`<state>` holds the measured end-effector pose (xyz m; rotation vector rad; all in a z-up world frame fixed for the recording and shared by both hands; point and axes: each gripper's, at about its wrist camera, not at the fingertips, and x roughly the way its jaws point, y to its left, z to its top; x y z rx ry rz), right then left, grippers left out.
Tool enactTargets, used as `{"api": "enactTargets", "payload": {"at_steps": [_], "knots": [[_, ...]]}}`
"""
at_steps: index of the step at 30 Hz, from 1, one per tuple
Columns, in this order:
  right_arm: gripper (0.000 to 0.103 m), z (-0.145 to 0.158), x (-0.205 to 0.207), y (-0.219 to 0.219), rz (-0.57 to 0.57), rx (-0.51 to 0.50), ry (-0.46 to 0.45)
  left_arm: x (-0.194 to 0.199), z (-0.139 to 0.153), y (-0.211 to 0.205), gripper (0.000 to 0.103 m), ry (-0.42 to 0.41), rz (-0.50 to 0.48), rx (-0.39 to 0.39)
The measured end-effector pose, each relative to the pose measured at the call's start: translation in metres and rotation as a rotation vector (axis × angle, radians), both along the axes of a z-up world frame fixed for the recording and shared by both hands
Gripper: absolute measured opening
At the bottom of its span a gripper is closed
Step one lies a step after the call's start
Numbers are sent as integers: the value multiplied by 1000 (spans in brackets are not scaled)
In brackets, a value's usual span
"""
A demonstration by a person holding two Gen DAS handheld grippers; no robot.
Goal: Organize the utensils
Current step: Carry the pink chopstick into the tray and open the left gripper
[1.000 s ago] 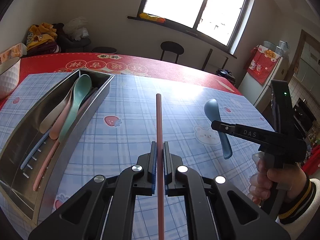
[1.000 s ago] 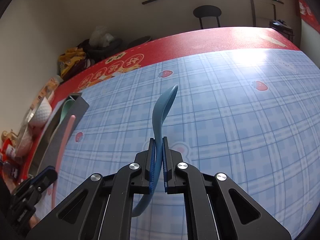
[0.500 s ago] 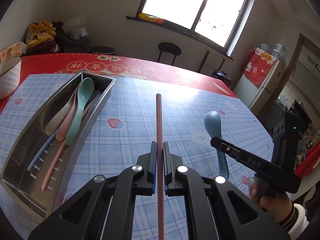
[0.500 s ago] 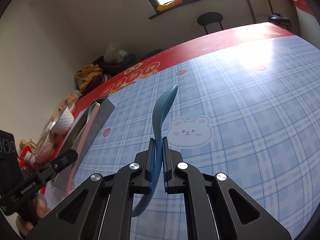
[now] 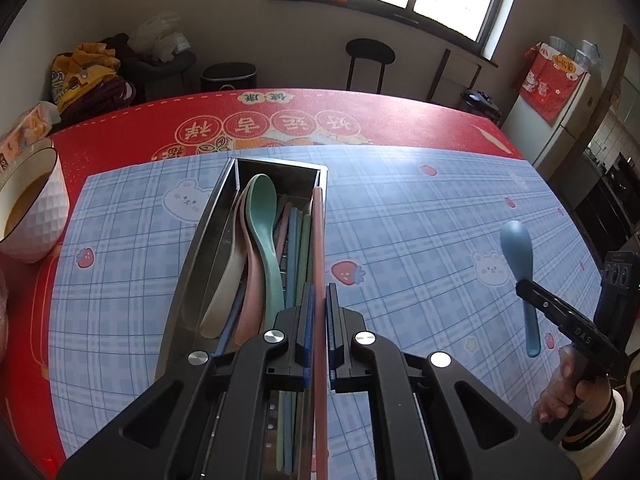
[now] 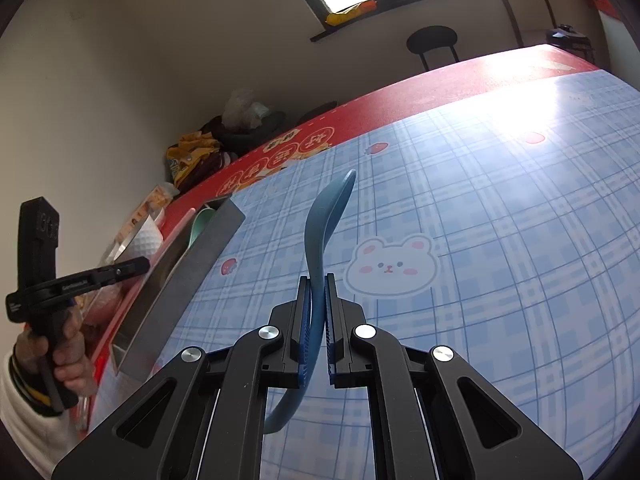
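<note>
Mid-delivery of two utensils to the metal tray (image 5: 224, 216) at centre frame in the left wrist view — already loaded with a green spoon (image 5: 264, 232), pale and pink spoons and several chopsticks. Left gripper (image 5: 319, 320) clamped tight on a pink chopstick (image 5: 318, 240), which runs up the middle of the frame and lines up along the tray's right-hand wall, tip near the far corner; whether above the wall or just inside it cannot be told. Right gripper (image 6: 316, 320) likewise closed on the handle of a blue spoon (image 6: 328, 216), bowl pointing toward the upper middle of its own view, held off the checked blue mat (image 6: 500, 240) and well apart from the tray, seen at lower right in the left view (image 5: 516, 248). Next, probably: nudge the chopstick slightly left so it clears the wall, lower it among the other sticks, then release — and only afterwards bring the spoon across to the pile of spoons. Main risk, by the look of it: the chopstick landing on the rim and rolling out onto the mat.
</note>
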<state>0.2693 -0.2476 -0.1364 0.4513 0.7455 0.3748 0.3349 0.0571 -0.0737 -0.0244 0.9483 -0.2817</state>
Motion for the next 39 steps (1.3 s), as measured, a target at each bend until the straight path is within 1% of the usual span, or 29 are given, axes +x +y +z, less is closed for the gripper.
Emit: {"api": "enactTargets", "payload": {"at_steps": [3, 6, 9, 13, 16, 19, 22, 23, 24, 25, 27, 30, 31, 33, 34, 36, 39], "knots": [[7, 0, -1, -3, 1, 13, 2, 12, -11, 0, 6, 21, 14, 60], [7, -1, -1, -4, 6, 22, 3, 20, -20, 2, 6, 47, 19, 73], [7, 0, -1, -5, 10, 27, 3, 23, -31, 0, 6, 75, 5, 90], [7, -1, -1, -8, 14, 37, 5, 24, -30, 1, 6, 74, -1, 75], [7, -1, -1, -8, 17, 41, 6, 23, -29, -3, 6, 70, -14, 95], [7, -1, -1, -9, 17, 48, 8, 25, -28, -1, 6, 76, -10, 85], [7, -2, -1, -11, 17, 54, 11, 21, -23, 0, 8, 52, -15, 85], [7, -2, 0, -11, 16, 55, 12, 19, -19, 1, 11, 39, -13, 85], [7, -3, 0, -11, 15, 55, 13, 15, -16, 2, 16, 25, -12, 76], [7, -3, 0, -11, 15, 54, 14, 11, -11, 5, 19, 11, -9, 58], [7, -2, 1, -11, 14, 50, 14, -2, -3, 7, 36, -33, -5, 45], [7, -2, 1, -10, 14, 42, 16, -25, 5, 9, 47, -122, 1, 92], [7, -2, 2, -9, 13, 39, 16, -32, 5, 10, 49, -149, 7, 106], [7, -2, 2, -8, 10, 33, 19, -44, 5, 14, 61, -191, 24, 123], [7, -3, 3, -7, 7, 29, 20, -50, 5, 16, 66, -212, 36, 137], [7, -3, 3, -6, 1, 23, 23, -61, 5, 20, 89, -255, 59, 164], [7, -3, 4, -4, -9, 11, 32, -75, 5, 23, 96, -321, 70, 183]]}}
